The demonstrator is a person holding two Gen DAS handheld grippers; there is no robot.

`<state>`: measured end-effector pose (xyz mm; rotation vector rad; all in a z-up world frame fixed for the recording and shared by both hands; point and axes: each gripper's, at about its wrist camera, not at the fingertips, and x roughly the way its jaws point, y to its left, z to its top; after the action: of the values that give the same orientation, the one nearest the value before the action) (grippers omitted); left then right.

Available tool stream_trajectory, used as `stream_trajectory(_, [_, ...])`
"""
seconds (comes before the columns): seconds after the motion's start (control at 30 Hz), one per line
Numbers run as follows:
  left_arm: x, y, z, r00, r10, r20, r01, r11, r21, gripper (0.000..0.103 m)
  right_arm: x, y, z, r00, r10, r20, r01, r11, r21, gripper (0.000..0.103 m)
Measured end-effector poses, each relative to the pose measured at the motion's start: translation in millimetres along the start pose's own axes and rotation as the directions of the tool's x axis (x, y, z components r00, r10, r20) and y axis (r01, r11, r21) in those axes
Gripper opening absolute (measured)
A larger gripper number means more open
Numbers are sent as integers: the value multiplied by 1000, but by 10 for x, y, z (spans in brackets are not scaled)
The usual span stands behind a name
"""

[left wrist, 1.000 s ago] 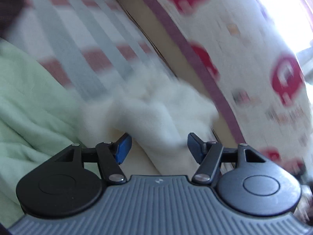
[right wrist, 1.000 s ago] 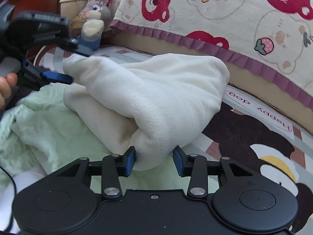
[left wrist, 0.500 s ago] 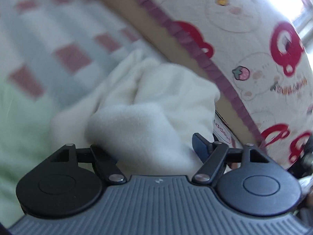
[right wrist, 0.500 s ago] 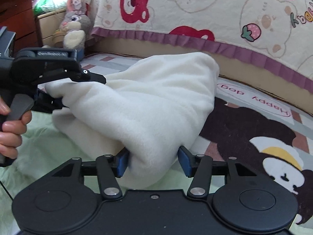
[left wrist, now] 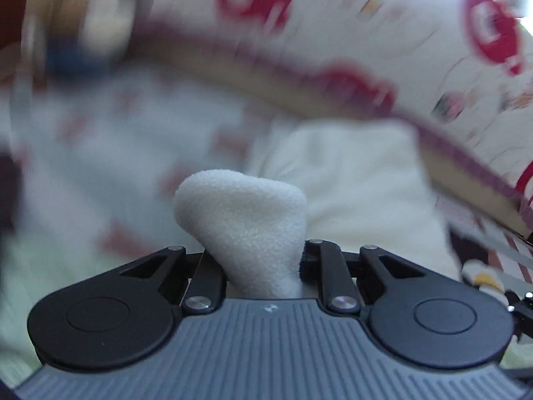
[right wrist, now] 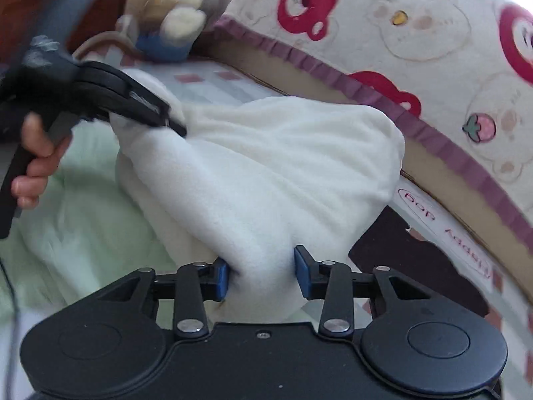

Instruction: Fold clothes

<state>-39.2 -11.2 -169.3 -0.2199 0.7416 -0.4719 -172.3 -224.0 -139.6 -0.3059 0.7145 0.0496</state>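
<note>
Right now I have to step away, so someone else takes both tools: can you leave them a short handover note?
Left tool: jaws have just closed on a bunched corner of the white fleece garment.
Right tool: jaws have just been narrowing; pads grip another bunch of it.
The garment hangs between both tools, above the green cloth on the bed, beside the bear-print quilt.
Done: both ends gripped.
Left: lay it flat, fold, set down.
</note>
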Motion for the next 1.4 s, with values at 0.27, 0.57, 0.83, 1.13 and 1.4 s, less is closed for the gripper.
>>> stream_trajectory(0.27, [-100,34,91,993,-108,38,108,994,-3,18,-395,-427,14,970,231,72,-241,950,199,44])
stream_trajectory(0.57, [-58,-17,17,978,-209,-14,208,977,-55,18,-228,-574,276,964,210,165,-255,910,328,46])
stream_trajectory(0.83, [-440,223,146,996,-36,84,42,997,-63,46,-34,-143,34,970,238,44,-242,956,167,47])
stream_trajectory(1.13, [-542,-171,244,977,-196,78,191,979,74,44,-10,-129,67,971,240,16,-240,960,141,48])
stream_trajectory(1.4, [-56,-148,-10,996,34,-81,-30,999,40,38,-85,-62,-9,956,294,-1,-292,949,117,49])
